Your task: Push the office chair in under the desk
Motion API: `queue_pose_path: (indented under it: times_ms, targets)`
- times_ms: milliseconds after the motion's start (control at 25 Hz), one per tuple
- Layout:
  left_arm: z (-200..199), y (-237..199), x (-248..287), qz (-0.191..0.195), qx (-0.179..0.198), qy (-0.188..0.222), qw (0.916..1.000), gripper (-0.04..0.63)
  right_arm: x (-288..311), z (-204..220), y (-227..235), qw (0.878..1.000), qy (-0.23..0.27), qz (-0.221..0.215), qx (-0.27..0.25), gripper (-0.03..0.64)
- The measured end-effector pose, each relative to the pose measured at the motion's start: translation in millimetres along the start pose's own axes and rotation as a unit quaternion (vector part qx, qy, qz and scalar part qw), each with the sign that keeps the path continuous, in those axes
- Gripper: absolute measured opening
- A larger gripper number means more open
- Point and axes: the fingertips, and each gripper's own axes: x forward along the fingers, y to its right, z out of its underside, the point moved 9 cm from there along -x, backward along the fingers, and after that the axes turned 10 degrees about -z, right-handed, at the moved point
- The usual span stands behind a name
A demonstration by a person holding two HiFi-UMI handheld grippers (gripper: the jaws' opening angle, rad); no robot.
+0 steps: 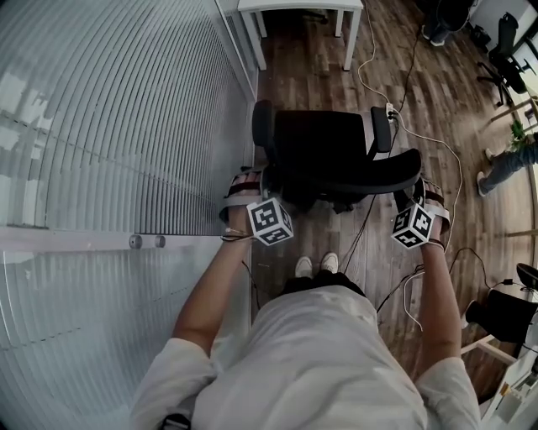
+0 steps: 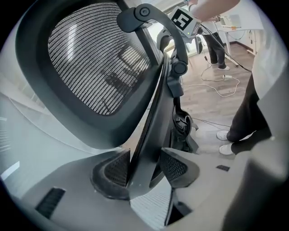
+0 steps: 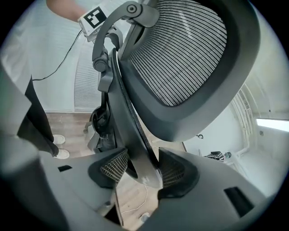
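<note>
Wood floor, white desk; left claw and right claw tight on office chair

No words, brand names or numbers can be read on anything here. The only printed signs are black-and-white square code markers, without letters. They stand on the left cube, part of the left gripper, and on the right cube, part of the right gripper.
</note>
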Motion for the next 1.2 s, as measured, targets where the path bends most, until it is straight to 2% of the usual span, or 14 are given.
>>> queue_pose_path:
  times_ms: [520,1200]
  targets:
    - [6,-20,33,0.011,-0.001,-0.008,0.9999,0.225,22,-13,14,1.000,-0.011,0.011,0.012,0.230]
    - [6,-50,76,0.005,-0.009,-0.020,0.9998,0.225,58,-23,54,1.000,-0.002,0.011,0.007,0.230]
